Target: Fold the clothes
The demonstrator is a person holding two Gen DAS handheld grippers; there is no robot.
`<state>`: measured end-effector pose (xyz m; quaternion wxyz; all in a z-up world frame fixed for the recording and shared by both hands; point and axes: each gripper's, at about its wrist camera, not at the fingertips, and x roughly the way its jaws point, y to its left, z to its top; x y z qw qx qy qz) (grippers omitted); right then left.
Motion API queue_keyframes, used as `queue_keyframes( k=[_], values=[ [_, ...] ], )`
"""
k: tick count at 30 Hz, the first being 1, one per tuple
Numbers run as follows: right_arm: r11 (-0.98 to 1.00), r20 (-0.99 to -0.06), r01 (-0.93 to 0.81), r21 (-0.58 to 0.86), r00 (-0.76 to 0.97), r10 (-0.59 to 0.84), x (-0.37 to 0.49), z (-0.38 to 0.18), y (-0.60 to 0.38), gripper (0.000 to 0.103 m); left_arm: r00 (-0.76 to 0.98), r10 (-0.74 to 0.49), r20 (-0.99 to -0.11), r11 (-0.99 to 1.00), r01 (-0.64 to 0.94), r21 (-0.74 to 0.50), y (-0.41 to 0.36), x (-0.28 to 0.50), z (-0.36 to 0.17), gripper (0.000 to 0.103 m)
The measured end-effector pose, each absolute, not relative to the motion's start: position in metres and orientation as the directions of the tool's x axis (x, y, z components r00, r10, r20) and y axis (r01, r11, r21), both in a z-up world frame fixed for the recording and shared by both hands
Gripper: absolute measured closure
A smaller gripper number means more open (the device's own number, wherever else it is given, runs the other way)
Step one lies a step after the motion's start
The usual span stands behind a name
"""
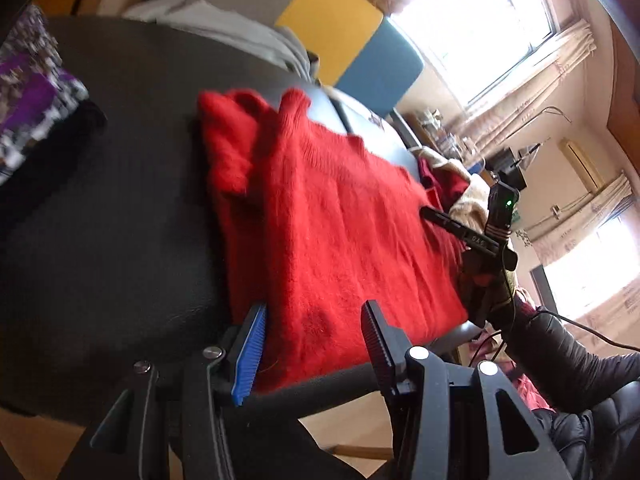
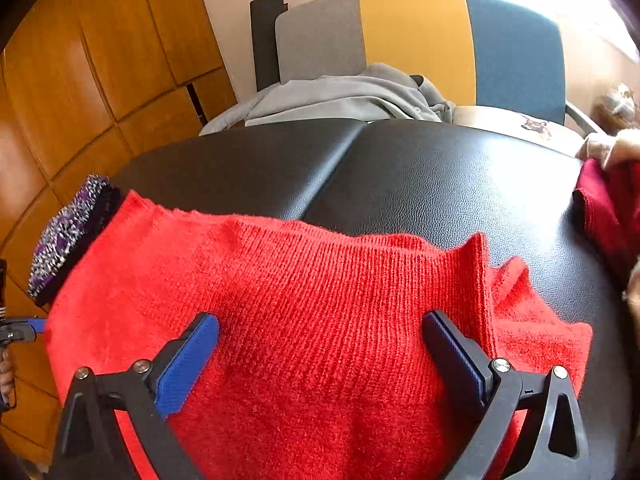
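Note:
A bright red knitted sweater [image 1: 340,220] lies folded and flat on a black padded surface [image 1: 120,220], with its collar at the far end. My left gripper [image 1: 316,332] hovers open at the sweater's near edge, and its pads do not press the knit. One finger [image 1: 452,226] of the right gripper shows over the sweater's right edge. In the right wrist view my right gripper [image 2: 320,332] stands wide open just over the red sweater [image 2: 300,300]. Nothing is gripped between its blue pads. The black surface [image 2: 420,172] stretches beyond the sweater.
A folded purple-and-white patterned garment [image 2: 68,240] sits at the sweater's left end. A dark red garment [image 2: 608,208] lies at the right edge of the surface. Behind it, a grey garment [image 2: 352,96] lies on a grey, yellow and blue chair [image 2: 416,40]. A person's dark sleeve [image 1: 560,352] is at lower right.

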<state>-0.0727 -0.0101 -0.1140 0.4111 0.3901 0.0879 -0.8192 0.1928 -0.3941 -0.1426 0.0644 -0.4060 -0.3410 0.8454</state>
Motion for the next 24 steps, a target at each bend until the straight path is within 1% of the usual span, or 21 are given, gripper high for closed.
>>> queue_keyframes(
  k=[1,2,3,4,7,8,11,14,16,17,19,22,24],
  values=[
    [-0.648,-0.713,0.743,0.169,-0.362,-0.600,-0.073,-0.115,-0.012,0.000,-0.650,0.409,-0.641,-0.741,0.173,-0.649,-0.394,0.189,-0.146,0.062],
    [-0.647,-0.712,0.743,0.170,-0.361,-0.602,-0.072,-0.115,-0.011,0.000,-0.640,0.422,-0.643,-0.731,0.179,-0.658,-0.396,0.190,-0.147,0.070],
    [-0.647,-0.711,0.743,0.172,-0.361,-0.604,-0.072,-0.115,-0.010,0.000,-0.643,0.409,-0.647,-0.742,0.178,-0.646,-0.397,0.196,-0.144,0.093],
    [-0.646,-0.709,0.743,0.177,-0.359,-0.607,-0.072,-0.115,-0.009,0.000,-0.645,0.402,-0.650,-0.745,0.182,-0.642,-0.396,0.203,-0.143,0.095],
    [-0.645,-0.705,0.743,0.181,-0.359,-0.612,-0.073,-0.115,-0.009,0.000,-0.642,0.374,-0.669,-0.760,0.202,-0.618,-0.391,0.222,-0.142,0.096],
    [-0.645,-0.704,0.743,0.180,-0.360,-0.612,-0.073,-0.116,-0.009,0.000,-0.603,0.344,-0.719,-0.780,0.243,-0.577,-0.388,0.223,-0.153,0.096],
    [-0.644,-0.702,0.743,0.183,-0.360,-0.615,-0.073,-0.116,-0.010,0.000,-0.634,0.357,-0.686,-0.726,0.273,-0.631,-0.392,0.229,-0.159,0.096],
    [-0.643,-0.698,0.742,0.188,-0.360,-0.619,-0.073,-0.116,-0.009,0.000,-0.646,0.338,-0.685,-0.717,0.294,-0.632,-0.391,0.228,-0.152,0.092],
    [-0.643,-0.696,0.742,0.191,-0.359,-0.622,-0.072,-0.116,-0.008,0.000,-0.663,0.303,-0.684,-0.716,0.316,-0.623,-0.393,0.226,-0.142,0.084],
    [-0.642,-0.694,0.742,0.196,-0.358,-0.625,-0.072,-0.116,-0.007,0.000,-0.687,0.279,-0.670,-0.716,0.316,-0.622,-0.396,0.225,-0.132,0.084],
    [-0.640,-0.689,0.741,0.204,-0.355,-0.631,-0.072,-0.116,-0.006,0.000,-0.734,0.256,-0.629,-0.715,0.294,-0.634,-0.400,0.219,-0.115,0.079],
    [-0.640,-0.688,0.741,0.203,-0.357,-0.632,-0.071,-0.115,-0.005,0.000,-0.767,0.228,-0.599,-0.752,0.253,-0.609,-0.397,0.189,-0.092,0.077],
    [-0.646,-0.686,0.737,0.199,-0.366,-0.629,-0.069,-0.115,-0.005,0.000,-0.772,0.246,-0.586,-0.781,0.200,-0.592,-0.387,0.160,-0.084,0.077]
  ],
)
